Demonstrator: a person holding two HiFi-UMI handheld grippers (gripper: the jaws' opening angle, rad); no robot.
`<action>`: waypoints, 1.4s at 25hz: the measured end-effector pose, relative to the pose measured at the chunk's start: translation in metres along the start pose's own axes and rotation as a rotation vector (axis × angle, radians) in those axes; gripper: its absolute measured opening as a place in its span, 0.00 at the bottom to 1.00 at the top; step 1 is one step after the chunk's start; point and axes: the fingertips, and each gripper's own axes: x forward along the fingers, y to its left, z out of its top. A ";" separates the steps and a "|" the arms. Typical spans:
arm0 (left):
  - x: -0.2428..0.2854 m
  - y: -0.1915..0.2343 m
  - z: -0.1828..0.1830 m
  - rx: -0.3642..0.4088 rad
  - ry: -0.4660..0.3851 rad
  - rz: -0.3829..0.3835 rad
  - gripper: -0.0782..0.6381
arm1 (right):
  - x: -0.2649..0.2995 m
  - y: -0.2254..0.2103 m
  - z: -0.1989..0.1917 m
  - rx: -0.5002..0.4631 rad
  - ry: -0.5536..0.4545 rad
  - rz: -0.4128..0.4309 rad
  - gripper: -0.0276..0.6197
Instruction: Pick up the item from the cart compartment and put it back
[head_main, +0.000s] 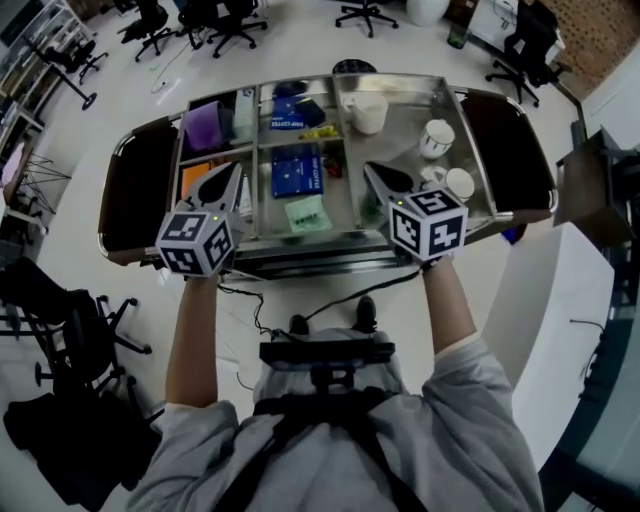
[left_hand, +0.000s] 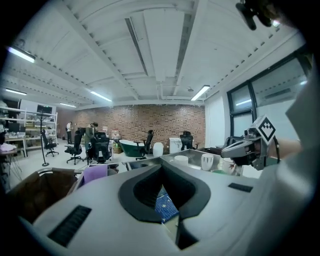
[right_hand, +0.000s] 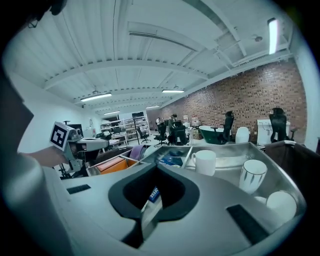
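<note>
Left gripper (head_main: 222, 186): jaws together, empty, over the near-left of the cart (head_main: 320, 246).
Right gripper (head_main: 382, 180): jaws together, empty, beside the nearest mug (head_main: 458, 183).
Item: the likely one, a blue box (head_main: 296, 170), lay flat in the middle compartment, unlifted.
Risk: unopened jaws would likely shove the box, catch the green packet (head_main: 307, 213), or knock the mug.

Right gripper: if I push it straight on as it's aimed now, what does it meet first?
Most likely the blue coffee packet in the cart, which shows just beyond the right gripper; depth is unclear.
</note>
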 end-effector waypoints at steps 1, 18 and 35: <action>-0.007 0.000 -0.005 -0.012 0.000 0.010 0.12 | -0.005 0.001 -0.004 0.006 -0.002 -0.002 0.06; -0.076 0.013 -0.044 -0.099 -0.016 0.108 0.12 | -0.044 0.005 -0.033 0.016 -0.009 -0.036 0.06; -0.082 0.014 -0.052 -0.103 -0.010 0.109 0.12 | -0.049 0.004 -0.034 0.023 -0.013 -0.036 0.06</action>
